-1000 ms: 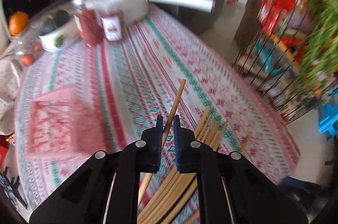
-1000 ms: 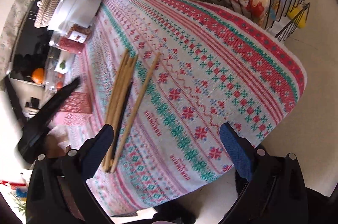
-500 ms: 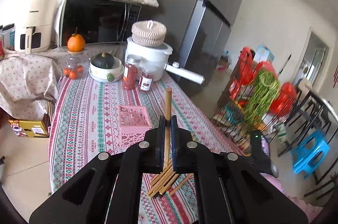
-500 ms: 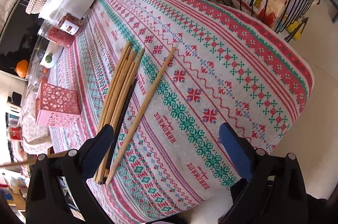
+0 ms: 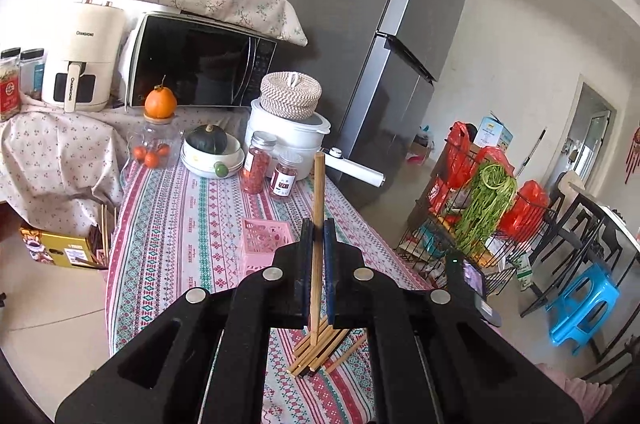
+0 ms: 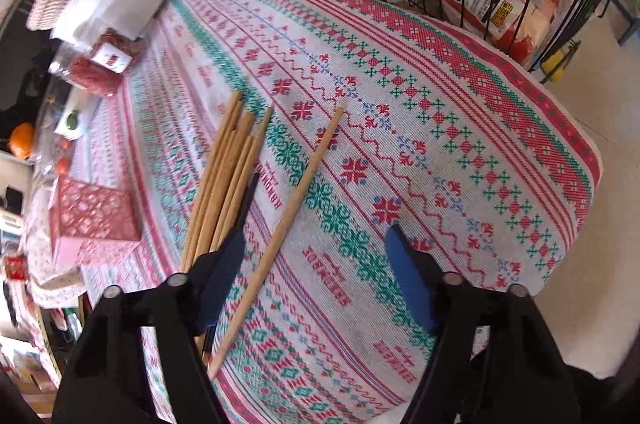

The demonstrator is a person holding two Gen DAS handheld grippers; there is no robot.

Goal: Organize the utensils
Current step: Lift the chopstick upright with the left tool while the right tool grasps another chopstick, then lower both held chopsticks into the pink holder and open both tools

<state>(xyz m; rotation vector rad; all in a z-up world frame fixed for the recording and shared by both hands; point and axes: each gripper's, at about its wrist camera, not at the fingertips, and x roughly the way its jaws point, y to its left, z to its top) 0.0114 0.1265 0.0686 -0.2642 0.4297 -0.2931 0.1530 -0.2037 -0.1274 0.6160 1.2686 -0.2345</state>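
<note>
Chopstick (image 5: pixel 318 208) upright, pinched in left hand-held gripper (image 5: pixel 318 248) — lower tip-first into pink basket (image 5: pixel 266 240); right hand-held gripper (image 6: pixel 316 280), jaws just closing, nothing gripped, straddles lone chopstick (image 6: pixel 280 236) — centre before squeezing.

The cream air fryer (image 5: pixel 82 64) by the microwave reads "CHANGHONG" across its front and again down its handle, while the red words woven into the tablecloth (image 6: pixel 328 276) and the jar labels (image 5: pixel 284 183) are too blurred to make out.

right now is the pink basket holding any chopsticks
No, the pink basket looks empty; loose chopsticks lie on the tablecloth beside it.
</note>
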